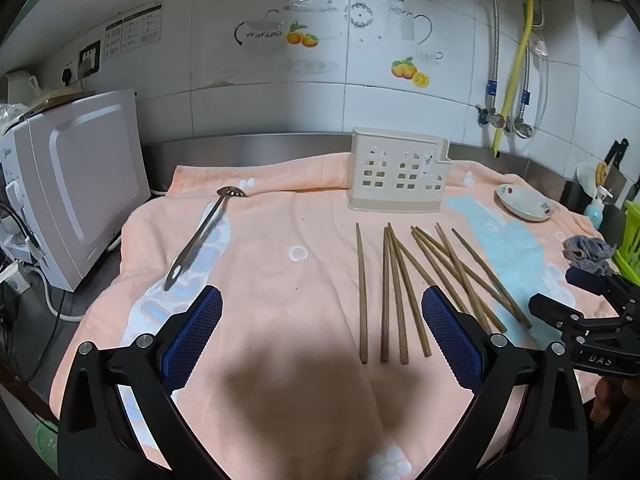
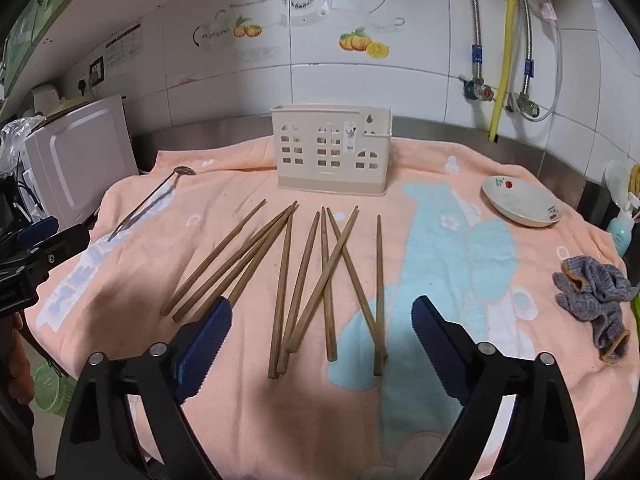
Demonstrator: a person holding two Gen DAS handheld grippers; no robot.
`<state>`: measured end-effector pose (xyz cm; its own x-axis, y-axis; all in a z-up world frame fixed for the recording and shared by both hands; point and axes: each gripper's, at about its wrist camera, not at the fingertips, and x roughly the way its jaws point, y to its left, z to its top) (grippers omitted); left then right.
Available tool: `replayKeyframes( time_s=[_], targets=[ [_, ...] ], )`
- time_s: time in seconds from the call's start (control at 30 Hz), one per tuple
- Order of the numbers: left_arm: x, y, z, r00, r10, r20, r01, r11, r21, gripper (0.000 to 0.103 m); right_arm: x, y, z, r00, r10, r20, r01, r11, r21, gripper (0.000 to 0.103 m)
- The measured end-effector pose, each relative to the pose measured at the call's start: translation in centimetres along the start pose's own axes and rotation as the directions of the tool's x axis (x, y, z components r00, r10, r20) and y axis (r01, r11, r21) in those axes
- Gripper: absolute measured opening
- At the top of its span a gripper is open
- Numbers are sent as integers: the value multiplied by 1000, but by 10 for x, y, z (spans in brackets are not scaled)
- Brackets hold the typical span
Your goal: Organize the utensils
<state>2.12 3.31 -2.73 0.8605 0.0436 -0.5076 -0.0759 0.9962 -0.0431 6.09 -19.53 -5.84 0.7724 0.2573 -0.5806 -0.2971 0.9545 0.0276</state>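
Between open right tongs [image 2: 322, 322], chopsticks [image 2: 304, 276] on towel [image 2: 440, 248]

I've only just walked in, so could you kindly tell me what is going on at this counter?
A person holds a hand-held gripper in each hand over a peach towel. Both are open and empty: the right hand-held gripper hovers above the scattered wooden chopsticks, the left hand-held gripper beside them. A slotted metal spoon also lies loose. The cream utensil holder at the back looks unfilled so far.
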Motion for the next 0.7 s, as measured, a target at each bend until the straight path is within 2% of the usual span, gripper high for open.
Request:
replayKeyframes(
  time_s=[0.33, 0.37, 0.4, 0.57, 0.7],
  targets=[
    [18, 6, -2, 999, -12, -30, 11, 1000, -11, 98, 17, -7, 1, 1000, -9, -29, 10, 1000, 27, 87],
    [21, 6, -1, 999, -10, -35, 10, 1000, -12, 98, 18, -8, 1, 999, -9, -30, 10, 1000, 29, 82],
    [23, 6, -1, 999, -10, -39, 10, 1000, -13, 98, 20, -8, 2, 999, -3, -34, 4, 1000, 31, 72],
    [32, 9, -2, 999, -13, -49, 13, 1000, -15, 98, 31, -9, 1, 999, 6, -54, -3, 999, 47, 70],
    [41, 12, -3, 998, -20, -64, 19, 1000, -17, 98, 42, -6, 1, 997, 13, -70, -9, 998, 54, 64]
  ],
)
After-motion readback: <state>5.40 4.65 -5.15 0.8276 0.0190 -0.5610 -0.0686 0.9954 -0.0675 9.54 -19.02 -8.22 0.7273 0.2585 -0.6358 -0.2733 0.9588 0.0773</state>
